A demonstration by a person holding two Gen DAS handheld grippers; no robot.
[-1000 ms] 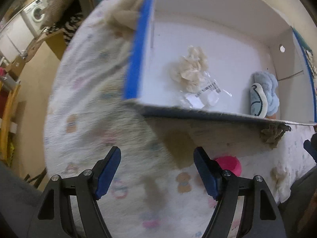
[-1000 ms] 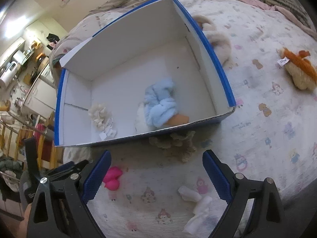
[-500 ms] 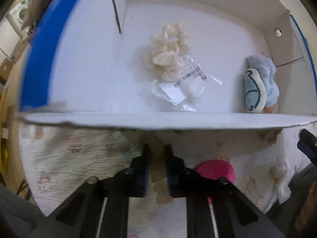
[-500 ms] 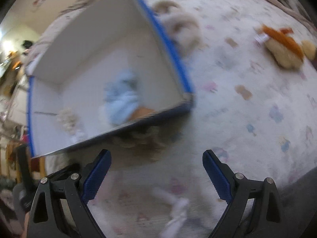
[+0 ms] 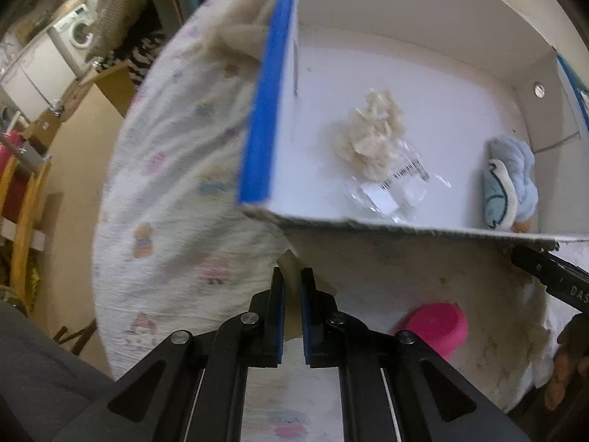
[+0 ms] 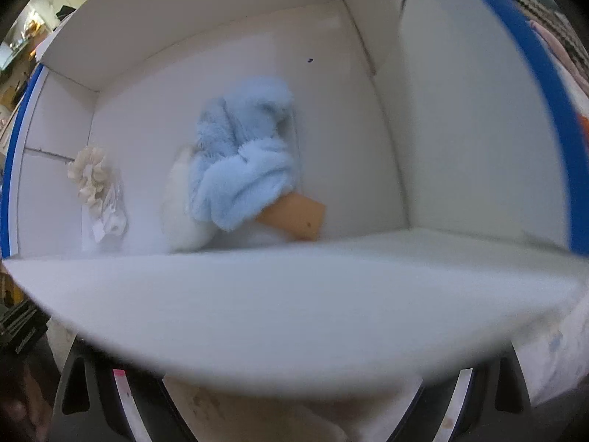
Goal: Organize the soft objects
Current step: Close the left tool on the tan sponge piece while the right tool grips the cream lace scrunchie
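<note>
Our left gripper (image 5: 292, 294) is clenched on a fold of cream fabric (image 5: 291, 263) just below the box's near corner. A pink toy (image 5: 436, 326) lies on the printed bedsheet (image 5: 162, 191) to its right. Our right gripper's fingertips hide behind the box's near wall (image 6: 294, 305), so we cannot tell its state. Inside the white, blue-edged cardboard box (image 5: 265, 110) sit a cream ruffled piece (image 5: 373, 138) on a clear barcoded bag (image 5: 399, 186) and a blue plush toy (image 6: 243, 154). Only the right view shows its orange part (image 6: 294, 217).

Washing machine (image 5: 75, 33) far left; wooden frame (image 5: 22, 213) beside bed.
</note>
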